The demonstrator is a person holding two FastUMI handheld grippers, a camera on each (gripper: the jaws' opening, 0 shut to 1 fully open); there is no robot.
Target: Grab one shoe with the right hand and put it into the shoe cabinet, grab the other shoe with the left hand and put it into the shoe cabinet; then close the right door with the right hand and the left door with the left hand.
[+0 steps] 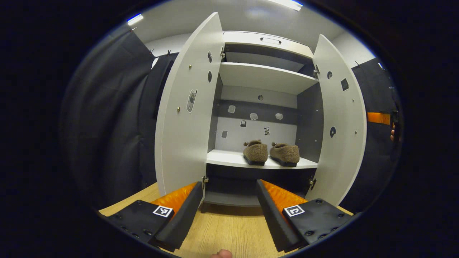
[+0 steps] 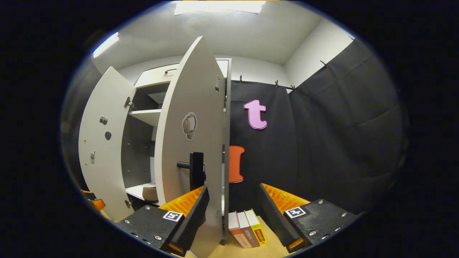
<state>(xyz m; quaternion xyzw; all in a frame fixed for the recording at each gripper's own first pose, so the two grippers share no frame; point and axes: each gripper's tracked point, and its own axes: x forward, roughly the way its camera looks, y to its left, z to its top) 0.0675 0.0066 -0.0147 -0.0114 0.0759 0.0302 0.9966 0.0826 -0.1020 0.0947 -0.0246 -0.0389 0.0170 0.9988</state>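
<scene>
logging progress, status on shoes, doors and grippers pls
Left gripper open, empty. Right gripper open, at right door edge. Both shoes shelved. Both doors open; nothing blocking.

In your left gripper view, the two shoes (image 1: pixel 271 153) sit side by side on the shoe cabinet's (image 1: pixel 265 77) lower shelf (image 1: pixel 229 158), between the left door (image 1: pixel 183 118) and right door (image 1: pixel 340 122). In your right gripper view, three books (image 2: pixel 247 229) stand on the floor right of the right door.

brown shoes (image 1: pixel 271 153), white cabinet (image 1: pixel 267 77)
</scene>
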